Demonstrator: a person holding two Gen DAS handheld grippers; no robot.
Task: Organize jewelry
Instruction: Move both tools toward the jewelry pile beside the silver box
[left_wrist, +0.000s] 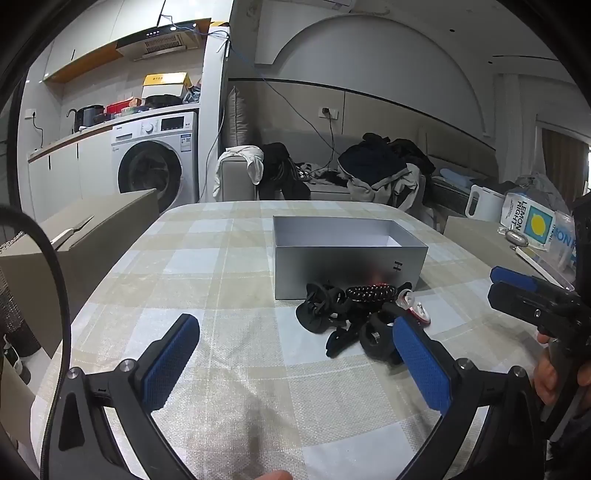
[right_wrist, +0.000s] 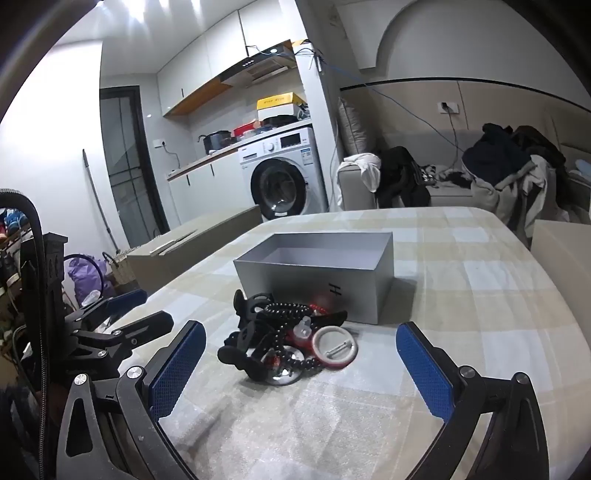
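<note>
A pile of jewelry and hair pieces (left_wrist: 354, 314) lies on the checked tablecloth just in front of an open grey box (left_wrist: 347, 254). The pile holds black claw clips (right_wrist: 251, 332), a black bead string (right_wrist: 284, 310), red beads and a round red-rimmed badge (right_wrist: 334, 349). The box (right_wrist: 314, 277) looks empty inside. My left gripper (left_wrist: 295, 350) is open and empty, its right finger beside the pile. My right gripper (right_wrist: 299, 362) is open and empty, hovering just short of the pile. It also shows at the right edge of the left wrist view (left_wrist: 517, 291).
Cardboard boxes (left_wrist: 92, 236) stand off the table's left side. A lemon-print bag (left_wrist: 532, 225) and a white jug (left_wrist: 484, 203) sit at the right. A sofa with heaped clothes (left_wrist: 380, 170) and a washing machine (left_wrist: 155, 166) are behind the table.
</note>
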